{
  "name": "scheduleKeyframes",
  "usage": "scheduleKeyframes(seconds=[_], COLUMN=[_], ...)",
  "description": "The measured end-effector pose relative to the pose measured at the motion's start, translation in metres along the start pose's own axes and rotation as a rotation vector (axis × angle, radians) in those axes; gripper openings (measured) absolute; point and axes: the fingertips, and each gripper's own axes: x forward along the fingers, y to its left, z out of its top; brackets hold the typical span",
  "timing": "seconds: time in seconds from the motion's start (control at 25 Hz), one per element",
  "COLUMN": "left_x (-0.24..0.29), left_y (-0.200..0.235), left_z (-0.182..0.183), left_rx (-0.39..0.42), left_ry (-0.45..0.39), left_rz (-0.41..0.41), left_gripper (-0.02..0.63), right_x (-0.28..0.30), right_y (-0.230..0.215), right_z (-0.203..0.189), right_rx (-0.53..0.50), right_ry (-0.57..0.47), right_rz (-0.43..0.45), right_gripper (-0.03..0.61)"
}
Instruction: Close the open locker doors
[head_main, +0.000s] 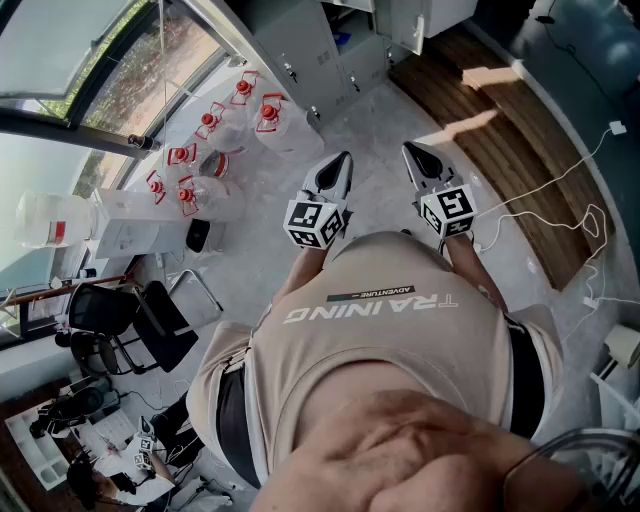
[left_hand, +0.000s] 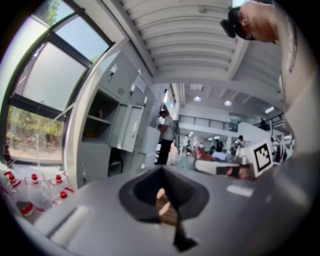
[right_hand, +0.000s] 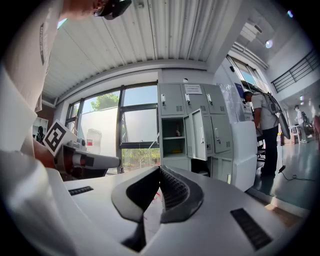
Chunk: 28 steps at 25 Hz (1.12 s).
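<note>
One grey locker bank (right_hand: 192, 115) stands far ahead, right of window. Middle-row locker door (right_hand: 199, 135) hangs open. Left gripper (left_hand: 162, 172) fingers pressed together, empty. Right gripper (right_hand: 160, 170) fingers together, empty.

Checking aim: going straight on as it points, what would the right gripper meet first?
Probably the lockers, near the closed compartment under the open one, left of the open door. Until there the right gripper's way looks free; depth is unclear.
</note>
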Motion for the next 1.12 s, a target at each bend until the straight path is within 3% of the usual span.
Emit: scheduleKeyframes(seconds=[0.16,0.36,0.64,1.12], left_x=[-0.008,-0.014,-0.024,-0.019], left_y=[0.014,0.017,0.049,0.083], left_z=[-0.005,0.006,-0.007,-0.017], left_rx=[-0.014,-0.020,-0.056,-0.064], left_ry=[0.017,-0.040,0.002,0.037], left_rz=[0.065,0.054,0.140,0.052], left_gripper=[0.000,0.000,0.000,0.000], right_x=[0.010,0.029,0.042,0.066], right_y=[0.005,0.028,0.044,0.046], right_z=[0.002,0.001,-0.014,-0.031], right_rx=[0.044,0.030,0.050,0.087], right_ry=[-0.010,0.002,0.049,0.117], right_rz=[0.029,0.093,0.125,-0.003], right_gripper=[0.015,0.015,0.015,0.015])
